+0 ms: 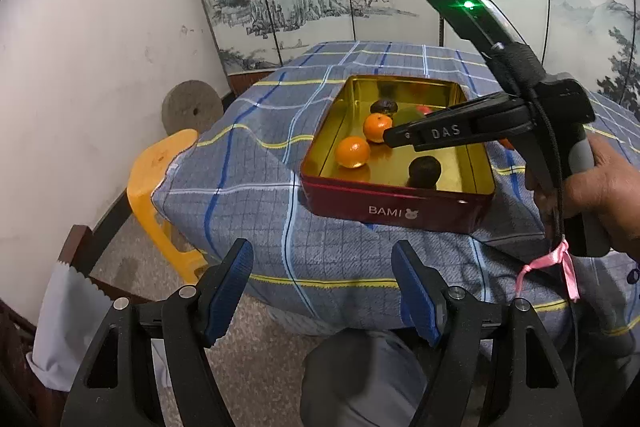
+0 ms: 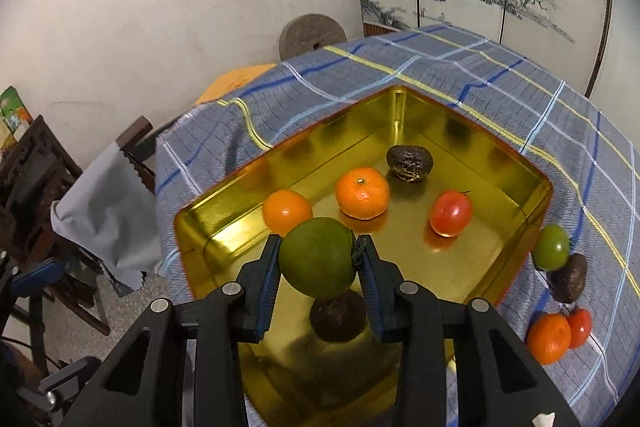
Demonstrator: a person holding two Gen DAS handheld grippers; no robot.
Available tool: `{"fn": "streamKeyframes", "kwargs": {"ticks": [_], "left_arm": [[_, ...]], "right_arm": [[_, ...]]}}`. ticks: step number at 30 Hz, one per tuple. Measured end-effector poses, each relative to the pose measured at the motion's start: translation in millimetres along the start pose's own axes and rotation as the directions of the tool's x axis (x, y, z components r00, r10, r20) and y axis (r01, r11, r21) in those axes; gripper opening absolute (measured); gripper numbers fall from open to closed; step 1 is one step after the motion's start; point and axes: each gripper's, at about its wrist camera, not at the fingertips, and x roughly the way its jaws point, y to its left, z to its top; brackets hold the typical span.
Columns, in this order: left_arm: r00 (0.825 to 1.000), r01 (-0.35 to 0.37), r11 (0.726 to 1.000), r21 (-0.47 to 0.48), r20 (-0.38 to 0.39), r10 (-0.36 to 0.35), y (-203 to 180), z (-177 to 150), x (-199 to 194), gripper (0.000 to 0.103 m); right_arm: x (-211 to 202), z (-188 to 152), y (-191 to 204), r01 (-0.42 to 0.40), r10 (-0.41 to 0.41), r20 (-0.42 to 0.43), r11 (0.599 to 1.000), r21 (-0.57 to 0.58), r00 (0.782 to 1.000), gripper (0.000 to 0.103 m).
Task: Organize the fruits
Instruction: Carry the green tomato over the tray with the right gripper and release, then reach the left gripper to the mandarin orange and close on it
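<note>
Carrying green fruit (image 2: 318, 259) over tin (image 2: 532, 187), right gripper (image 2: 318, 263) pinching it. Left gripper (image 1: 322, 287) spread, empty. Next, likely: lower, release on bare floor.

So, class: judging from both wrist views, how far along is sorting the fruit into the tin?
Done: five fruits lie in the gold tin, among them two oranges and a red fruit. In hand: the right gripper holds a green fruit over the tin. Left: four fruits on the cloth, including a small green one. The left gripper is empty.
</note>
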Motion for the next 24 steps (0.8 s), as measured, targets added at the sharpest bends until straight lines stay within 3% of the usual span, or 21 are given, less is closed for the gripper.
{"fn": "streamKeyframes", "kwargs": {"ticks": [15,24], "left_arm": [[0.999,-0.009,1.000,-0.002,-0.032,0.009,2,-2,12,0.072],[0.999,-0.012,1.000,-0.003,-0.047,0.012,1,-5,13,0.072]], "right_arm": [[19,16,4,-0.009,0.009,-0.012,1.000,0.011,1.000,0.036],[-3,12,4,-0.041,0.038,0.074,0.999,0.030,0.997,0.040]]}}
